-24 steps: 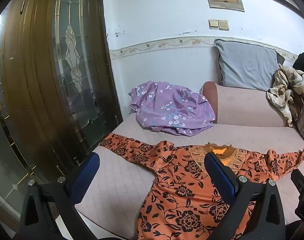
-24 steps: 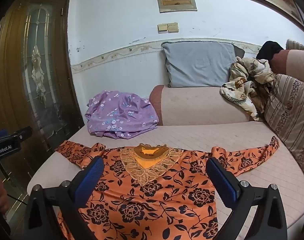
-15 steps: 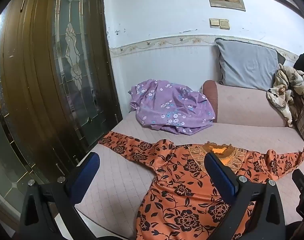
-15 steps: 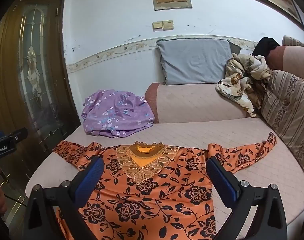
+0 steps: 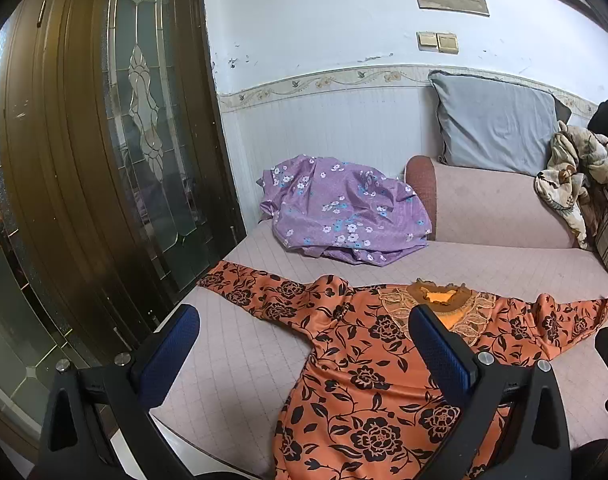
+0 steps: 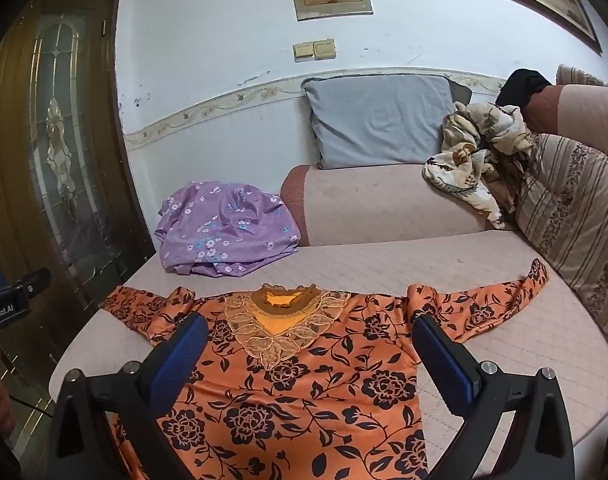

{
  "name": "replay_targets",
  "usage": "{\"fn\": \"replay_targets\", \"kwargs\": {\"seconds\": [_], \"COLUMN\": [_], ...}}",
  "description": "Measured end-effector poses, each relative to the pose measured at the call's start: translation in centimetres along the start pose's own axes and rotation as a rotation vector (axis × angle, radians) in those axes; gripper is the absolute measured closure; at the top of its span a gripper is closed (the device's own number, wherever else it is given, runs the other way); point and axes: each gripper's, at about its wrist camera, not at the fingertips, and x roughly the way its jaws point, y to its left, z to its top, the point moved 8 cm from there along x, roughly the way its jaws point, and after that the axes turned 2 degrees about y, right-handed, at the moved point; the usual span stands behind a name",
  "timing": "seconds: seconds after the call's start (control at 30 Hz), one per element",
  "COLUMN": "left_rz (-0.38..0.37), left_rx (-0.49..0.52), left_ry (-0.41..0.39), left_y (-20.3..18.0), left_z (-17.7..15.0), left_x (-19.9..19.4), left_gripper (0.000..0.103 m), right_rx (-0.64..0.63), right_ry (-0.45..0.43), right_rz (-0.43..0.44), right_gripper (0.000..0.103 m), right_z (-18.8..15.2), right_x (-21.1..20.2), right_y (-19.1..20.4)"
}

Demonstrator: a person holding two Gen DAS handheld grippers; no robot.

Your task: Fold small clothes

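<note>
An orange top with black flowers [image 5: 363,364] lies flat on the pink sofa seat [image 5: 240,364], both sleeves spread out, lace collar toward the backrest. It also shows in the right wrist view [image 6: 304,384]. My left gripper [image 5: 304,352] is open and empty, held above the top's left side and the seat. My right gripper [image 6: 309,354] is open and empty, held above the top's chest, below the collar [image 6: 282,320]. Neither gripper touches the cloth.
A crumpled purple flowered cloth [image 5: 343,212] lies at the back left of the seat. A grey pillow [image 6: 379,120] leans on the wall. A beige patterned garment [image 6: 475,152] hangs over the backrest at right, by a striped cushion [image 6: 575,216]. A wooden glass door [image 5: 104,140] stands left.
Both grippers have tilted and drawn back slightly, so the top sits a little lower and nearer in both views. The top has not moved. Both grippers stay open.
</note>
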Motion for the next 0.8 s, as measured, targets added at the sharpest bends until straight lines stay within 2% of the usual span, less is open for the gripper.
{"fn": "replay_targets", "kwargs": {"seconds": [0.8], "left_rz": [-0.007], "left_rx": [0.048], "left_ry": [0.041], "left_y": [-2.0], "left_z": [-0.2], "left_x": [1.9], "left_gripper": [0.000], "right_rx": [0.039], "right_ry": [0.045], "right_rz": [-0.020], "right_gripper": [0.000], "right_z": [-0.6], "right_x": [2.1], "right_y": [-1.5]}}
